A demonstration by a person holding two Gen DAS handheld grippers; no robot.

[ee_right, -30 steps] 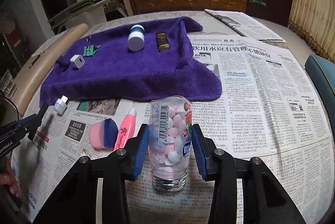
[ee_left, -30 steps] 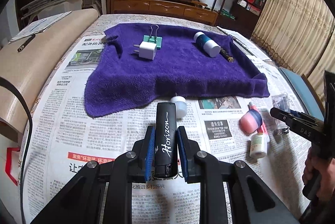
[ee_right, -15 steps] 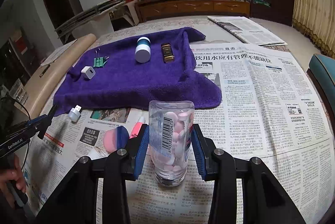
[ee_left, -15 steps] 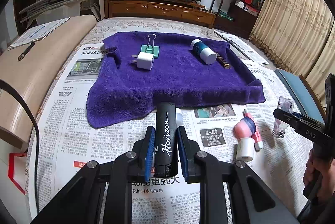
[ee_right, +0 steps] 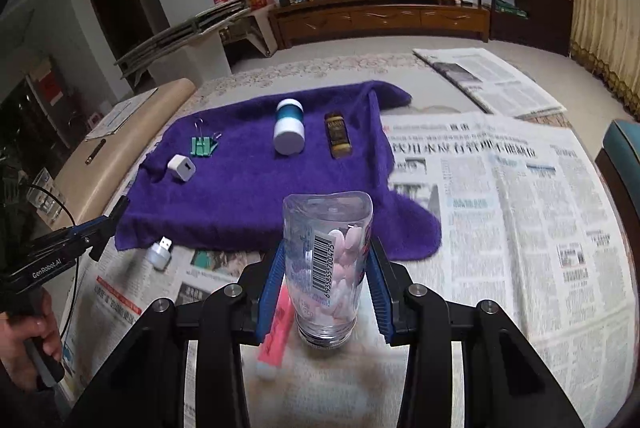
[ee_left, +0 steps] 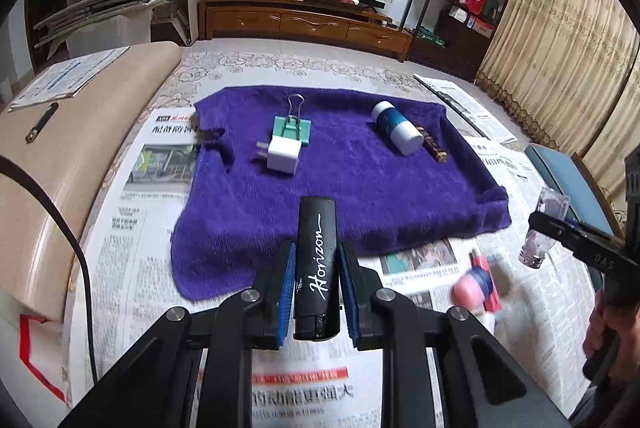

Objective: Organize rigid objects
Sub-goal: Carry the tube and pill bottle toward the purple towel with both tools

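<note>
My left gripper (ee_left: pixel 316 272) is shut on a black stick marked "Horizon" (ee_left: pixel 317 264), held above the near edge of the purple towel (ee_left: pixel 344 184). My right gripper (ee_right: pixel 326 278) is shut on a clear bottle of pink tablets (ee_right: pixel 328 264), cap end down, lifted over the newspaper; the bottle (ee_left: pixel 542 232) also shows at the right of the left wrist view. On the towel lie a green binder clip (ee_left: pixel 294 128), a white plug adapter (ee_left: pixel 283 156), a teal-and-white jar (ee_left: pixel 396 128) and a small dark-gold case (ee_left: pixel 434 146).
On the newspaper near the towel's front edge lie a small white USB piece (ee_right: pixel 160 254), a pink tube (ee_right: pixel 276 332) and a blurred pink-and-blue round item (ee_left: pixel 472 286). A beige cushioned rest (ee_left: pixel 80 148) with a pen runs along the left. A blue chair (ee_left: pixel 560 180) stands right.
Both grippers have risen and drawn back with their loads. The tablet bottle has left the newspaper and now hangs higher, and the Horizon stick now points over the towel's near edge.
</note>
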